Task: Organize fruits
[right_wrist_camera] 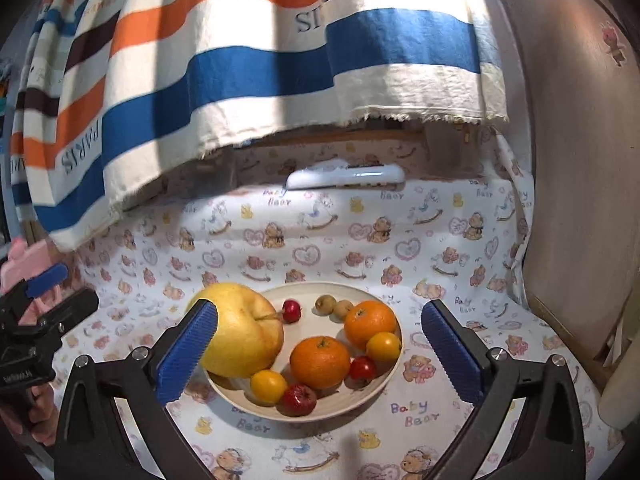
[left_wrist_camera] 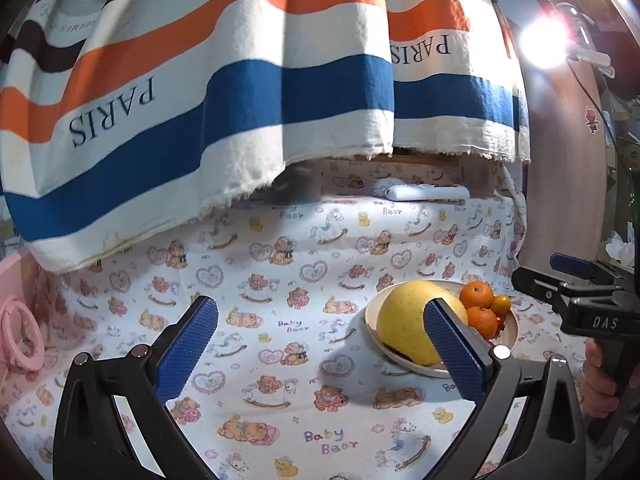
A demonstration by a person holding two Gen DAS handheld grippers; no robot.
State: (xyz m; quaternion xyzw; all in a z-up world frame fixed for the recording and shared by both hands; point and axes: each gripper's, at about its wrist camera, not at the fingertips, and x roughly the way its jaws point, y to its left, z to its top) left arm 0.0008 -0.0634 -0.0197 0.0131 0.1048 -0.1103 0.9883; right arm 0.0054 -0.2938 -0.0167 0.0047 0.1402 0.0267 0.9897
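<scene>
covering the table, a bear-print cloth (right_wrist_camera: 320,240) holds the fruit bowl (right_wrist_camera: 384,380); both grippers' jaws gape empty.

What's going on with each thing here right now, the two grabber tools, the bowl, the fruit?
Left gripper: fingers open, empty, over the cloth.
Right gripper: fingers open, empty, facing the bowl.
Bowl: upright, holding fruit.
Big yellow fruit: resting in the bowl, overhanging the rim.
Oranges: in the bowl, whole.
Striped cloth: hanging.
</scene>
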